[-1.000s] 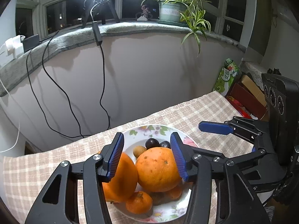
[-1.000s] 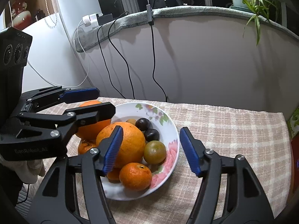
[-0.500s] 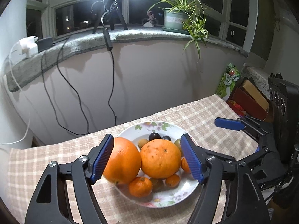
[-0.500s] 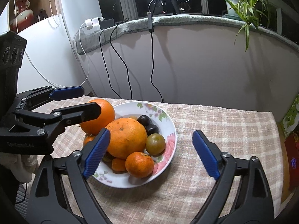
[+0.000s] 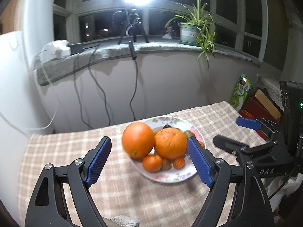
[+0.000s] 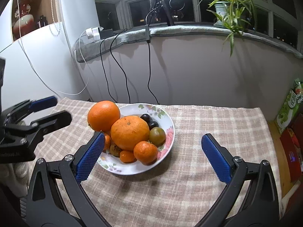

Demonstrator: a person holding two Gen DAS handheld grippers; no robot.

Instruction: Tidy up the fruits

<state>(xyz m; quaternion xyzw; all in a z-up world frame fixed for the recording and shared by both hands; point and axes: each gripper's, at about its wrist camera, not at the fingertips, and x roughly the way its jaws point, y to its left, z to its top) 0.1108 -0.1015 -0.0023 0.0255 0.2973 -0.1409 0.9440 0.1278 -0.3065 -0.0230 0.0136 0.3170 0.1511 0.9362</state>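
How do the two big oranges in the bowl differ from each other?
The left orange looks smooth and bright; the middle orange is duller and speckled. The left orange perches at the rim of the bowl, overhanging it; the middle orange sits centrally among smaller fruits. Both are round and far bigger than the other fruits.

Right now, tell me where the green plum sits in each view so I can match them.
Left wrist: green plum right of centre, mostly hidden behind the rough orange, at the plate's far right.
Right wrist: plum near centre, fully visible, right of the rough orange.
Shared landmark: the floral plate.
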